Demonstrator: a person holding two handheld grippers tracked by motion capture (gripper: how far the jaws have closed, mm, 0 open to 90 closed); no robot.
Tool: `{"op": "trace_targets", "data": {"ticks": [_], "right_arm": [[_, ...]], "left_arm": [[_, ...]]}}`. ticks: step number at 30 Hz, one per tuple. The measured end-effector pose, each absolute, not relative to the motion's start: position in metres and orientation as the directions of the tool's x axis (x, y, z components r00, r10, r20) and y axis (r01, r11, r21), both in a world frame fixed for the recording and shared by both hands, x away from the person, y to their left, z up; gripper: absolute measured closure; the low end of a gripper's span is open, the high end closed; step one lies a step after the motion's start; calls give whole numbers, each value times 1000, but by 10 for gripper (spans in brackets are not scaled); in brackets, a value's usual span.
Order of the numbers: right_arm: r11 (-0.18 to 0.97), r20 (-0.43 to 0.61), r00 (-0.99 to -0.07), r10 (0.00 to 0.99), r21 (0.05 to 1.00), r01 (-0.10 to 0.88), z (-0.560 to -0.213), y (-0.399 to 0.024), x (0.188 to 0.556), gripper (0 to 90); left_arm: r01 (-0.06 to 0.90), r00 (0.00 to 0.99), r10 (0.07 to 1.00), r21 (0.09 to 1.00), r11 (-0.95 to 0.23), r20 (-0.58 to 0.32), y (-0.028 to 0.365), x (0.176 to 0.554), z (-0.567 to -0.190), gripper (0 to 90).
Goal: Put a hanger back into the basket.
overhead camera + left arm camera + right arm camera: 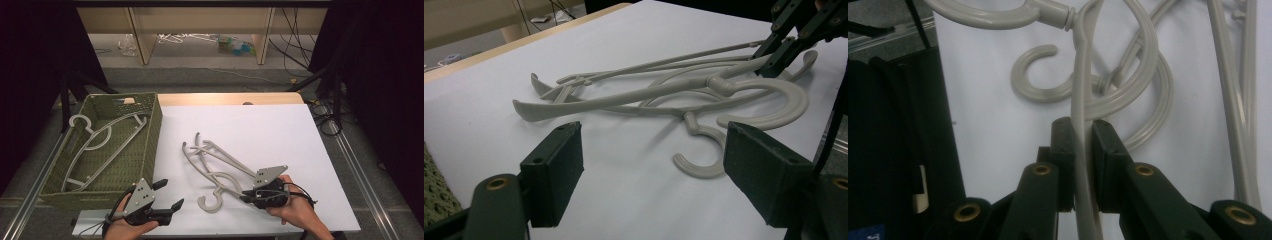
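Observation:
Tangled grey plastic hangers [215, 167] lie in the middle of the white table top, hooks toward the front edge. My right gripper [245, 195] is shut on the thin arm of one hanger [1080, 75], which runs up between the pads [1064, 145] in the right gripper view. My left gripper [169, 194] stands open near the front left, with nothing between its fingers. The left gripper view shows its jaws [654, 145] wide apart, pointing at the hangers [634, 95], with the right gripper [774, 55] beyond them. One more grey hanger [107, 137] lies in the green woven basket [150, 145].
The basket stands along the table's left side. The white sheet [280, 130] has free room to the right and behind the hangers. Behind the table are wooden legs [142, 40] and cables [295, 35] on the floor. Metal rails [360, 170] flank the table.

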State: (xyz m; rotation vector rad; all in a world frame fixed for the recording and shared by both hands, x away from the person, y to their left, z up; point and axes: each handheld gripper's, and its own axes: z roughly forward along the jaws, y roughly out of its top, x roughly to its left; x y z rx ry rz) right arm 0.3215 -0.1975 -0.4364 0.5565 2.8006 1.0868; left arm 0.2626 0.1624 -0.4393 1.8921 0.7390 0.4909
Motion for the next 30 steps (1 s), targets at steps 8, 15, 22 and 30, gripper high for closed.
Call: {"op": "trace_targets", "data": {"ticks": [8,15,22,30], "right_arm": [[689,68,-948,309,672,273,-434,-195,316,821],[704,76,-963,258,668,241,-433,-190,310,821],[711,84,-973,213,670,214,-432,-184,305,821],[714,90,-977,192,671,201,-431,-181,302,821]], "left_arm": [[212,759,646,905,-369,86,153,269,-441,311],[192,788,599,866,-461,145,142,276,-449,344],[152,821,538,835,-528,191,133,278,-454,365],[98,862,449,793,-602,234,123,283,-454,399]]}}
